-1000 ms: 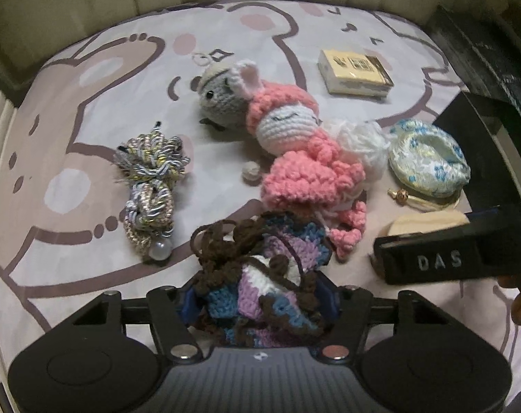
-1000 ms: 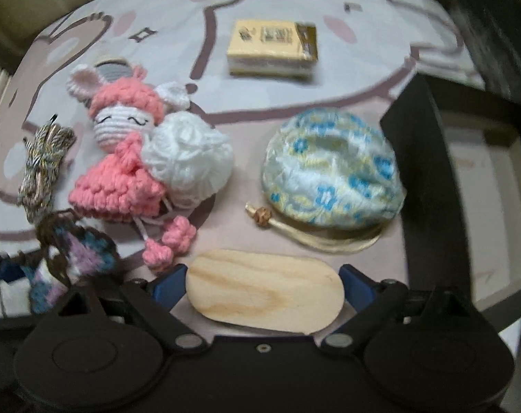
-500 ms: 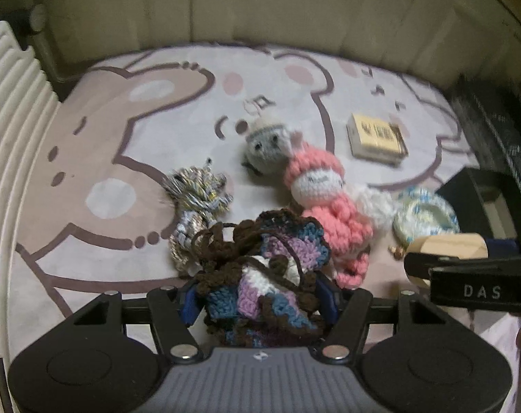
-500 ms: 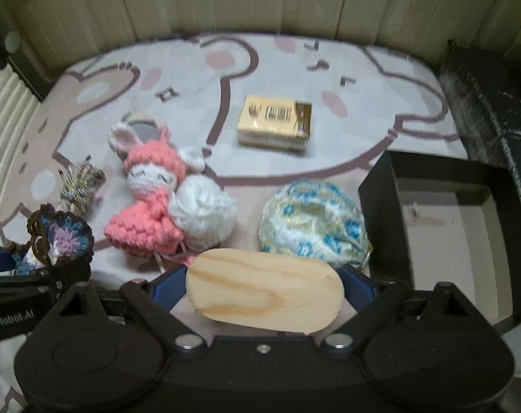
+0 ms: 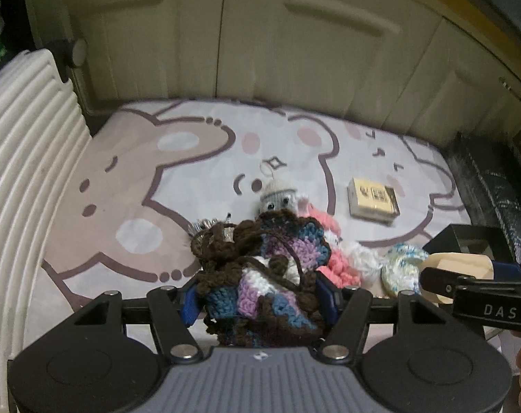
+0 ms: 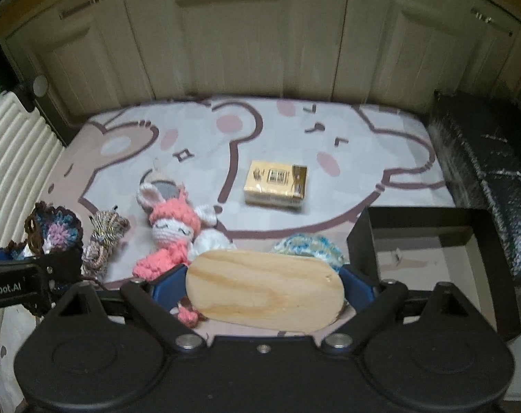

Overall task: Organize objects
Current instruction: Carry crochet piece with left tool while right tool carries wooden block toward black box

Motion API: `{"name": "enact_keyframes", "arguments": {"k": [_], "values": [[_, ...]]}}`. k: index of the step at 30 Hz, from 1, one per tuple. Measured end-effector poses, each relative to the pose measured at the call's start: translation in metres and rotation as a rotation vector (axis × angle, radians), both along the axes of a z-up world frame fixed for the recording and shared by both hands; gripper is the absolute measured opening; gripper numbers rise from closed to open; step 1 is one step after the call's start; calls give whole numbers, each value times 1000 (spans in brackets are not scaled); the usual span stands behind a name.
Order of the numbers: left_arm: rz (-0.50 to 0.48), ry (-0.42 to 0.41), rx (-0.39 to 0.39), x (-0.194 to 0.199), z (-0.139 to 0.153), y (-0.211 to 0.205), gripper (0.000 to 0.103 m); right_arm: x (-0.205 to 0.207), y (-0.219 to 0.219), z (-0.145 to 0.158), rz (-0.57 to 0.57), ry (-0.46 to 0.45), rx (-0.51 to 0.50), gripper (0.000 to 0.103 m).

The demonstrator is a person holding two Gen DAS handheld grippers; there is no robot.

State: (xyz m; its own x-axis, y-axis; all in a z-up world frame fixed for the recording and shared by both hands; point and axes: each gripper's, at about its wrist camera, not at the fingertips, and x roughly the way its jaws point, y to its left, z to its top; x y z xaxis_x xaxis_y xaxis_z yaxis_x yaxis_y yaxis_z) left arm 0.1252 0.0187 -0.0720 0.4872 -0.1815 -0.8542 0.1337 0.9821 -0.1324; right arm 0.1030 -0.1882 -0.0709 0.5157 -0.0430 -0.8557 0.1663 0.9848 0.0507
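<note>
Two grippers are loaded at once. Nearest in the left wrist view, the left gripper [image 5: 260, 296] is clamped on a crocheted pouch [image 5: 264, 272] of brown, blue and purple yarn, bunched between its blue pads and raised off the mat. In the right wrist view, the right gripper [image 6: 264, 289] pinches a flat wooden oval [image 6: 264, 290] by its two ends, so the oval's long axis runs across the jaws, side to side.

Taking the black box [image 6: 429, 241] as landmark: it sits open-topped just ahead and to the right of the right gripper, with only a tiny scrap visible on its floor. Immediately left of the box lies a blue floral pouch [image 6: 308, 246], then a pink crochet bunny [image 6: 172, 237] farther left, then a braided cord bundle [image 6: 104, 237]. Beyond the box's left wall, farther back on the bear-print mat [image 6: 277, 127], rests a yellow packet [image 6: 276, 186].

The box is the likely destination, and the right gripper is much the nearer; its oval needs a short carry forward and rightward. The left gripper stands well to the left and would have to cross over the toys.
</note>
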Motion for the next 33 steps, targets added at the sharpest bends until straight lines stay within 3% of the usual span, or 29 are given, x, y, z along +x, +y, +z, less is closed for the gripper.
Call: {"name": "enact_keyframes", "arguments": {"k": [15,33], "values": [[40,-58,-23,-6,22,9,64,-10,-1,28,-12,-102,-20,94],[-12,-83,-7,-11,31,-16,64,-21,-26,43,-56,-127,-55,94]]}}
